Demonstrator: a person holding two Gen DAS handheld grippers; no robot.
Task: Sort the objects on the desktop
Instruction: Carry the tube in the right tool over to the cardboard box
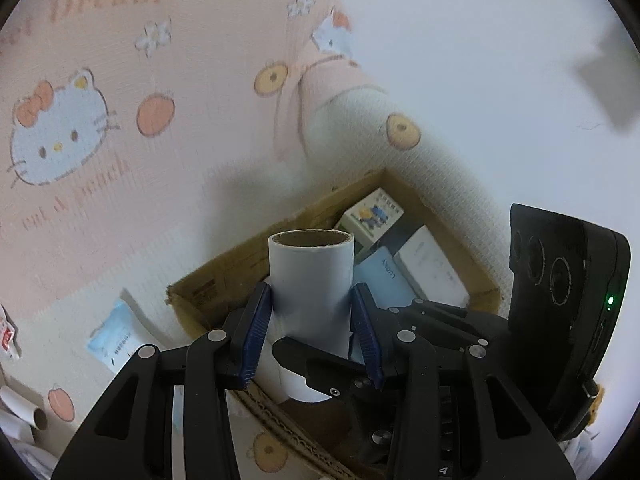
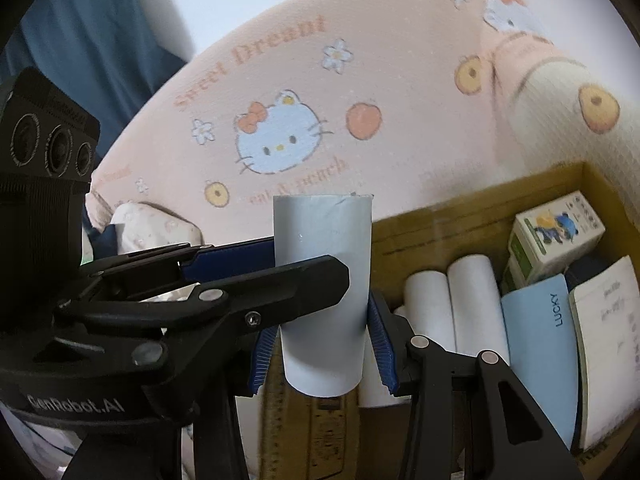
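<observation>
A white paper tube (image 1: 311, 288) with a brown cardboard core stands upright between both grippers, above the near edge of an open cardboard box (image 1: 224, 276). My left gripper (image 1: 310, 304) is shut on the tube. In the right wrist view the same tube (image 2: 322, 280) is clamped by my right gripper (image 2: 322, 344) low down, while the left gripper (image 2: 280, 268) reaches in from the left and grips it higher up.
The box (image 2: 460, 216) holds two white rolls (image 2: 452, 304), a small printed carton (image 2: 556, 236), a blue "LUCKY" booklet (image 2: 536, 344) and a white book (image 2: 608, 352). A blue tissue packet (image 1: 116, 336) and another tube (image 1: 20, 404) lie on the Hello Kitty bedding (image 1: 120, 120).
</observation>
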